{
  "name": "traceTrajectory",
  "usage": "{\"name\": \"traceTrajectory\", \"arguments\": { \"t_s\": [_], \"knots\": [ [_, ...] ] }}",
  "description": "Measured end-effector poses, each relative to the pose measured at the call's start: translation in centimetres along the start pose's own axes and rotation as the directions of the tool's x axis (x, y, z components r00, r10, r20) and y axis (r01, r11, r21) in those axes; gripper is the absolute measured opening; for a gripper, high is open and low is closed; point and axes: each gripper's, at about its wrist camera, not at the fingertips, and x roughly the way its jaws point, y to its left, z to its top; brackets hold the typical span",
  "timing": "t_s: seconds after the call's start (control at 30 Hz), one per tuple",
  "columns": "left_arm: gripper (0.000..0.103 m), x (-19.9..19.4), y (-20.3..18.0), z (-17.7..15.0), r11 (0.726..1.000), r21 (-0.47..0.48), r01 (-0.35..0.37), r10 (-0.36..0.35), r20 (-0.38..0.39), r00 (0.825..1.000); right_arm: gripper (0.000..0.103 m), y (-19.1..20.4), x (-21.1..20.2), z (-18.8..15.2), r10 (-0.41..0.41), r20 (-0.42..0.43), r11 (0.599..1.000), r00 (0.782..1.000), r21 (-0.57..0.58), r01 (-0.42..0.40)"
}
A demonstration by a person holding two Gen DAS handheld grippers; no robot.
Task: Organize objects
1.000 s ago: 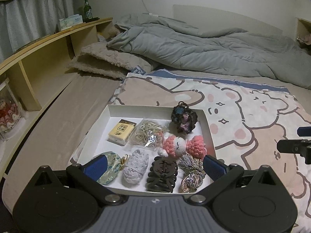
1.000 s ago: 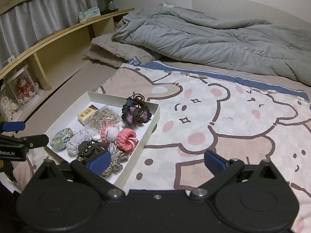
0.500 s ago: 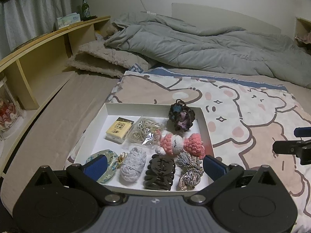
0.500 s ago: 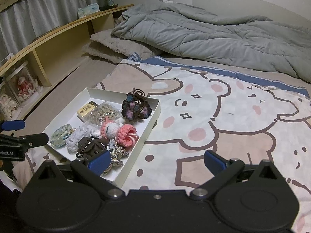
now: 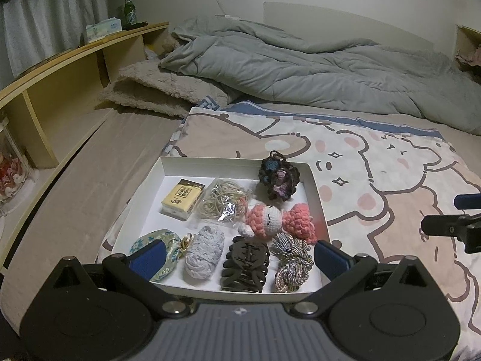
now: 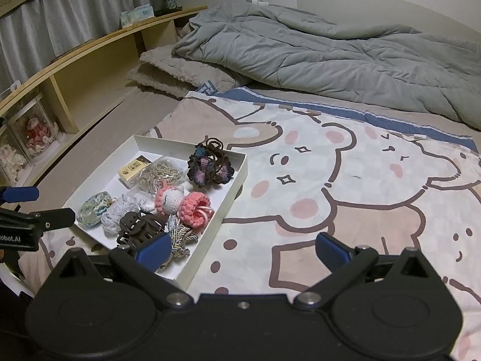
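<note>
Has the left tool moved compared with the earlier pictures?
Yes. The left tool has pulled back slightly: the white cardboard tray and the wooden shelf sit a little higher in its view.

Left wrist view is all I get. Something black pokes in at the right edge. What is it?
Observer: The right gripper. Its own camera shows its fingers wide open with nothing between them.
Operator: Is it over the white tray?
Observer: No. The tray lies off to its left, and the bear-print blanket is ahead of it.
Operator: Anything else I'm missing?
Observer: A second clear case holding a pale doll, under the shelf.
</note>
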Motion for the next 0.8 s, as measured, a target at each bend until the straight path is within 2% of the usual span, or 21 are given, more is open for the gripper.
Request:
{"name": "traceTrajectory", "arguments": {
  "t_s": [0.8],
  "knots": [
    [0.103,0.13,-0.13,-0.12,1.0,0.001,-0.013,0.013,-0.006,1.0,0.103,-0.08,-0.14,-0.12,0.0,-0.003,1.0,1.0,-0.003,0.0]
  ]
}}
